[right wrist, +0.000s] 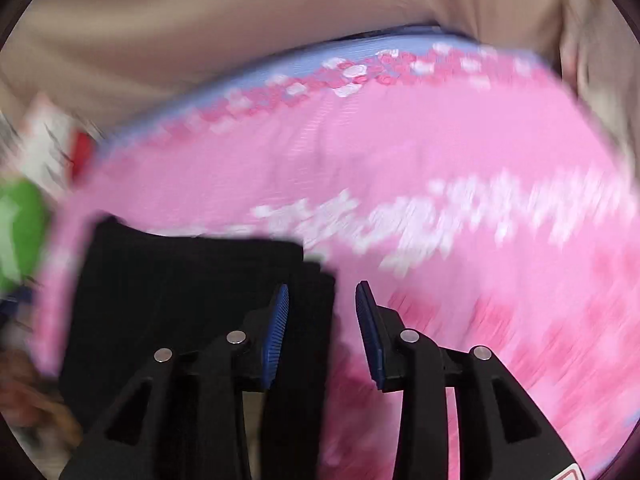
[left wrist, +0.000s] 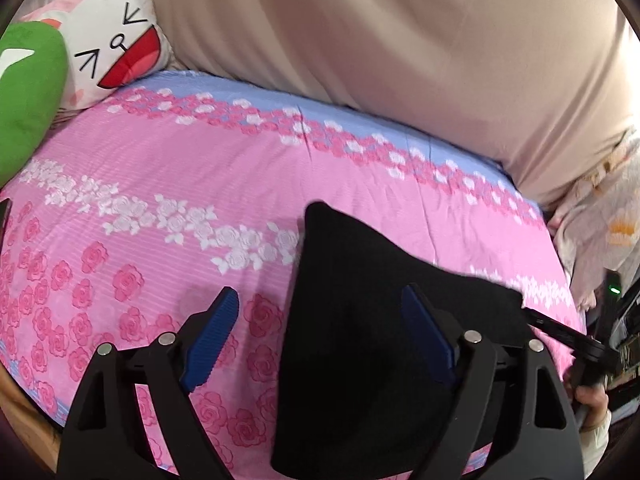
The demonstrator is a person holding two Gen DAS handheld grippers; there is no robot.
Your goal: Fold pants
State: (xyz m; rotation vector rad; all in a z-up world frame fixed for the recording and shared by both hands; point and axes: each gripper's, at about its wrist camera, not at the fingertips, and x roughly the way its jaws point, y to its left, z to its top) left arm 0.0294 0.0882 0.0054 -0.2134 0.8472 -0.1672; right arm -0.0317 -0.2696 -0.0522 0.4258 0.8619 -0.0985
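Observation:
Folded black pants (left wrist: 380, 340) lie on the pink rose-print bedsheet (left wrist: 160, 184), near its front edge. My left gripper (left wrist: 318, 298) stands wide open just above them. Its left pad (left wrist: 212, 336) is over the sheet and its right pad (left wrist: 428, 336) is over the black cloth, so the pants' left edge lies between them. The right wrist view is blurred. There the pants (right wrist: 180, 300) fill the lower left. My right gripper (right wrist: 322, 290) is open to a narrow gap that straddles their right edge, with pink sheet showing between the pads.
A beige fabric wall (left wrist: 400, 40) backs the bed. A cartoon-face pillow (left wrist: 116, 44) and a green plush (left wrist: 28, 92) lie at the far left, and pale printed cloth (left wrist: 600, 220) at the right. A hand (left wrist: 592, 400) shows at the lower right edge.

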